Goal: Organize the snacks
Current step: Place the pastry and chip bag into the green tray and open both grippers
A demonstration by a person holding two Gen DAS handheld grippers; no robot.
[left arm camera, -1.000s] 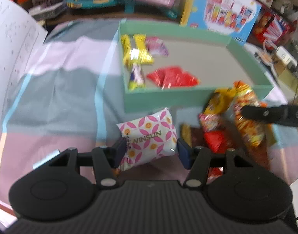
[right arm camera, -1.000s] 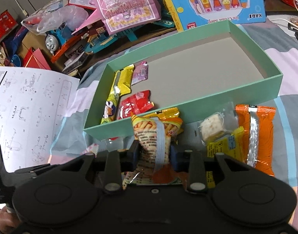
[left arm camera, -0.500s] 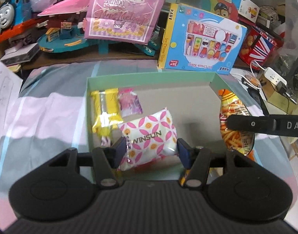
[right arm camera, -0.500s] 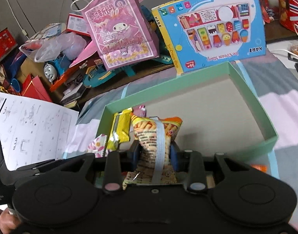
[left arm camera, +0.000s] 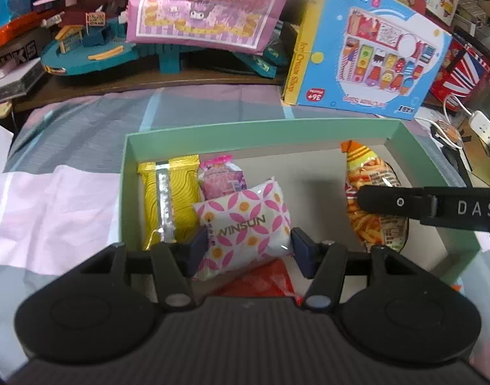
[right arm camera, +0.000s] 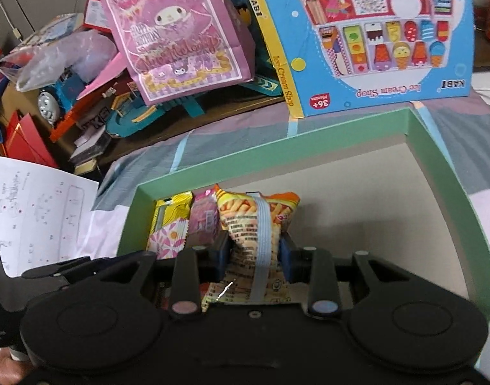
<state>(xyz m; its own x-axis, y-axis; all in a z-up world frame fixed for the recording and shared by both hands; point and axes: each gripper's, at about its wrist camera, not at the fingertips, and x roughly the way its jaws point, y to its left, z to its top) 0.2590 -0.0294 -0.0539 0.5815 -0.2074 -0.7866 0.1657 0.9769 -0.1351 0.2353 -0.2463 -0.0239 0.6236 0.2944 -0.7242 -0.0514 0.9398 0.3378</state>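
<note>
Mint-green cardboard box (left arm camera: 437, 173) lies below both tools: the left tool (left arm camera: 249, 246) is clamped on the pink-patterned Winsun packet (left arm camera: 245, 224), the right tool (right arm camera: 254, 252) on the orange stick-snack bag (right arm camera: 254, 224). Best to lower each onto bare floor beside the yellow packet (left arm camera: 174, 199) and purple packet (left arm camera: 221, 176) before releasing. Everything rests on a striped bedsheet (left arm camera: 68, 166), toy boxes crowded behind.

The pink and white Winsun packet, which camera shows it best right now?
The left wrist view. There the Winsun packet fills the middle, logo readable, clamped in the left gripper over the green box. The right wrist view shows only its crimped end behind that gripper's arm.
</note>
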